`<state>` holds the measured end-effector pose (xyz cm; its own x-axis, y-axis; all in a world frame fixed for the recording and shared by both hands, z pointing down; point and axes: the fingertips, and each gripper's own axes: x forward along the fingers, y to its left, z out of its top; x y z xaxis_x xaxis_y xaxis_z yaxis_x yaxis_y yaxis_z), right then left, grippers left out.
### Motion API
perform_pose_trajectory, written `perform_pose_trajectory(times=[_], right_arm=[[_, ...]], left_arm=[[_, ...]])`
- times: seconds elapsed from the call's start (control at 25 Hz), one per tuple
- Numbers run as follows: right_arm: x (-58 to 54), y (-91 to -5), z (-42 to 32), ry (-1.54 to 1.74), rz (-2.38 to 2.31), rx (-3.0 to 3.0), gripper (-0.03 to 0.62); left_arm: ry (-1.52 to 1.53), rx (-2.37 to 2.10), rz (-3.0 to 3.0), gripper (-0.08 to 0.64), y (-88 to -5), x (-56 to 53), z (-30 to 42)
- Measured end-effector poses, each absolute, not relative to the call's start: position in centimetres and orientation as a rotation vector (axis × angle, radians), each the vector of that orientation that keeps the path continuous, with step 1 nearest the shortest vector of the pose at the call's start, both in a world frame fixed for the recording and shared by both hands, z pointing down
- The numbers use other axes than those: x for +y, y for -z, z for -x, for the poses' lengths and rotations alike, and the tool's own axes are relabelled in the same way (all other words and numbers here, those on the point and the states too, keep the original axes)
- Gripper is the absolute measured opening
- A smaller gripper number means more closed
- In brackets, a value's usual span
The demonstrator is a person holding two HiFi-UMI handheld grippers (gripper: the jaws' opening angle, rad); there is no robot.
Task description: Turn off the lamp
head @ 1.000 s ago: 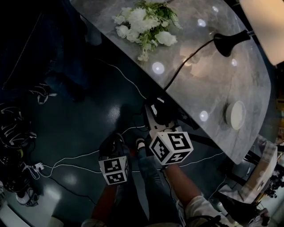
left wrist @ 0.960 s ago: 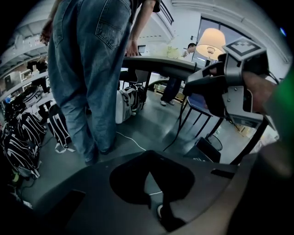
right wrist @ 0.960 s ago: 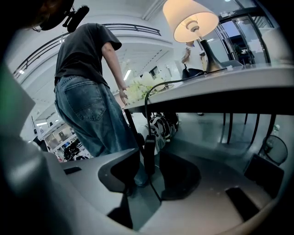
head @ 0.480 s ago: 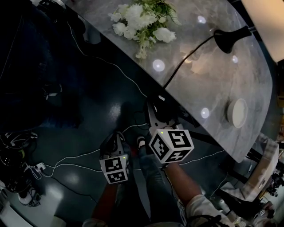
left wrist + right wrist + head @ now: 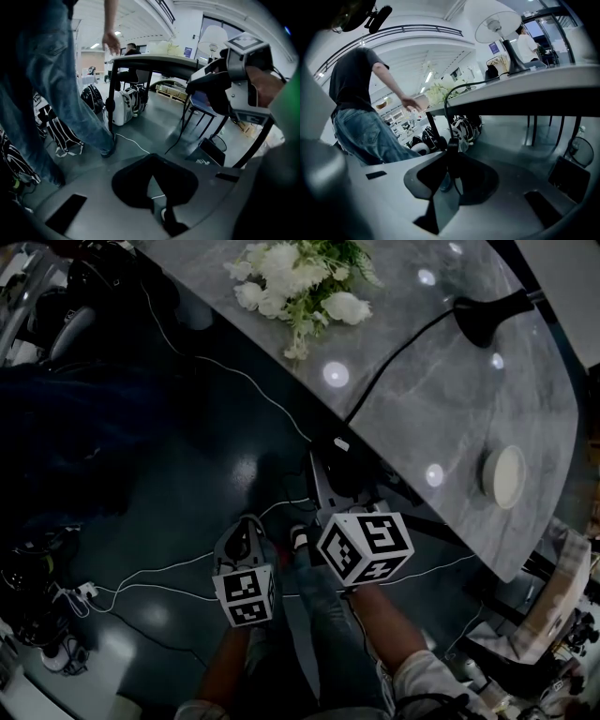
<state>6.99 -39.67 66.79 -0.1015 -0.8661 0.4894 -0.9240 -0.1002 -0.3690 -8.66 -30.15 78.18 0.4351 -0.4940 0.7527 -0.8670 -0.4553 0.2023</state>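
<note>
Pressing step: the right gripper (image 5: 451,161), jaws just closing, pinches the cord switch (image 5: 451,145) under the table (image 5: 543,79). The lamp (image 5: 499,28), above and ahead, seems dark. The left gripper (image 5: 151,161) is clenched and empty. Next: release gently.

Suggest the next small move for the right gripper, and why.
Probably open the right gripper and back off the switch. Its jaws have just been closing with the switch between them. The head view shows no glow on the table around the lamp, so it looks off already.
</note>
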Motion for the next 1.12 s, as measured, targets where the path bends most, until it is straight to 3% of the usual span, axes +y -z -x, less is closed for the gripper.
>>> perform_pose_trajectory(times=[1.12], right_arm=[[-39.9,-66.77,-7.29,-1.037,-2.045,-2.092,0.075]], left_arm=[[-0.851,-1.13,-2.099,-0.009,-78.85,-30.09,8.59]])
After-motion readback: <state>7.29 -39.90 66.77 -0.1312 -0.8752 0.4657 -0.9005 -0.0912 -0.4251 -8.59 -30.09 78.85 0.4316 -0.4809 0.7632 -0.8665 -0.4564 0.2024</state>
